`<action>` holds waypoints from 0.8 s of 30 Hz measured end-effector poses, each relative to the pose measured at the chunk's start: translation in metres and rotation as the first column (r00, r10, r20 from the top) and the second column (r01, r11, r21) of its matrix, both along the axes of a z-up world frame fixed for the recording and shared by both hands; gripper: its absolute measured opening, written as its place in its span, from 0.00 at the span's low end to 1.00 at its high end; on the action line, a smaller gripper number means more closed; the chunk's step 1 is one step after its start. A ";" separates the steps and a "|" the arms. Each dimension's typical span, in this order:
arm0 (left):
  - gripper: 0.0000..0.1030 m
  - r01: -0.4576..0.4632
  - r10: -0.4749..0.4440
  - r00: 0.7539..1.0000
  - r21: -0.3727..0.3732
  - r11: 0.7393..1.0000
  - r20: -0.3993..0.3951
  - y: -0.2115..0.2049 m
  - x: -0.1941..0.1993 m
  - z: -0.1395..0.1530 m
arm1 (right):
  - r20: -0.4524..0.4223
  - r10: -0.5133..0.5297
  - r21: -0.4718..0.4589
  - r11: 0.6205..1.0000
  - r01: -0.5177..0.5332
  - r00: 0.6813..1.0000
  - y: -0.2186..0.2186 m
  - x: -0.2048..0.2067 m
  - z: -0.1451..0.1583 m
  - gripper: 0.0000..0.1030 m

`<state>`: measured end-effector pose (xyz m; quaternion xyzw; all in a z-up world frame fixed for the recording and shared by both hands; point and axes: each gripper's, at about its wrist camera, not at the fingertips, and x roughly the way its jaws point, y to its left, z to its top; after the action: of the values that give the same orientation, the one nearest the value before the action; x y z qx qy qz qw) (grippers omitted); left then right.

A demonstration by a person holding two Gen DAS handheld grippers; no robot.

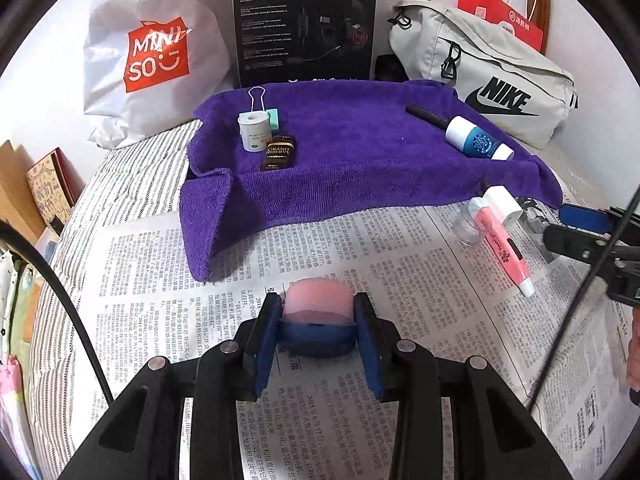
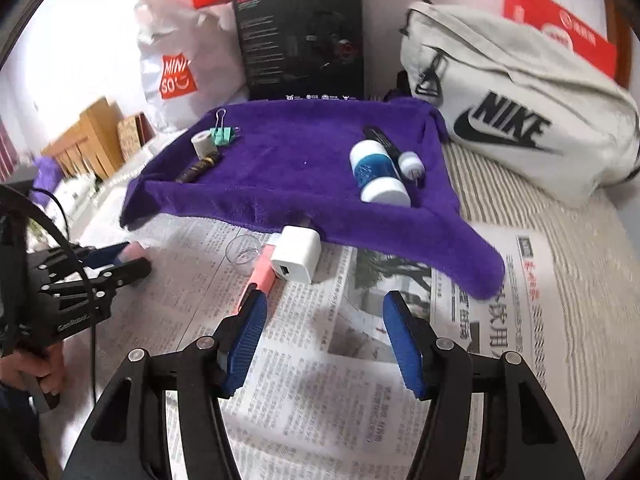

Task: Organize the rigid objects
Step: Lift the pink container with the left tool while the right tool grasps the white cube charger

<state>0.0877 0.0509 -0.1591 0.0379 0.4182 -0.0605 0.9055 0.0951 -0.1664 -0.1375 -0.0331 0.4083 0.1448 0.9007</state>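
Observation:
My left gripper [image 1: 317, 305] is shut on a small round container with a pink top and blue base [image 1: 318, 294], held just above the newspaper. Ahead lies a purple towel [image 1: 360, 152] bearing a white roll [image 1: 253, 130], a green binder clip [image 1: 273, 116], a brown box [image 1: 278, 152], a black pen [image 1: 428, 116] and a blue-and-white bottle [image 1: 478, 140]. My right gripper [image 2: 324, 316] stands open over the newspaper with nothing between its pads. Just beyond its left finger lie a pink pen [image 2: 262, 276], a white charger [image 2: 296, 254] and a clear cup [image 2: 242, 252].
Behind the towel stand a white shopping bag [image 1: 148, 52], a black headset box [image 1: 304, 20], a grey sports bag [image 1: 480, 68] and a red paper bag [image 1: 500, 12]. Newspaper [image 1: 360, 248] covers striped bedding [image 2: 580, 280]. A hand [image 2: 36, 364] holds the left gripper.

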 end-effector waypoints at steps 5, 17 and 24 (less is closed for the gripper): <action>0.34 -0.001 0.001 1.000 -0.017 1.000 -0.001 0.002 0.000 0.001 | 0.006 -0.005 0.029 1.000 0.005 1.000 0.008 0.014 0.003 0.53; 0.34 -0.002 0.002 1.000 -0.026 1.000 -0.003 0.001 0.000 0.002 | 0.019 0.019 -0.015 1.000 -0.019 1.000 0.020 0.038 -0.002 0.45; 0.34 0.000 0.000 1.000 -0.028 1.000 -0.003 0.002 0.000 0.002 | 0.021 0.019 -0.059 0.998 -0.018 1.000 0.019 0.033 0.000 0.45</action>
<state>0.0875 0.0529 -0.1573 0.0254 0.4187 -0.0665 0.9054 0.1278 -0.1469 -0.1379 -0.0647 0.4025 0.1406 0.9022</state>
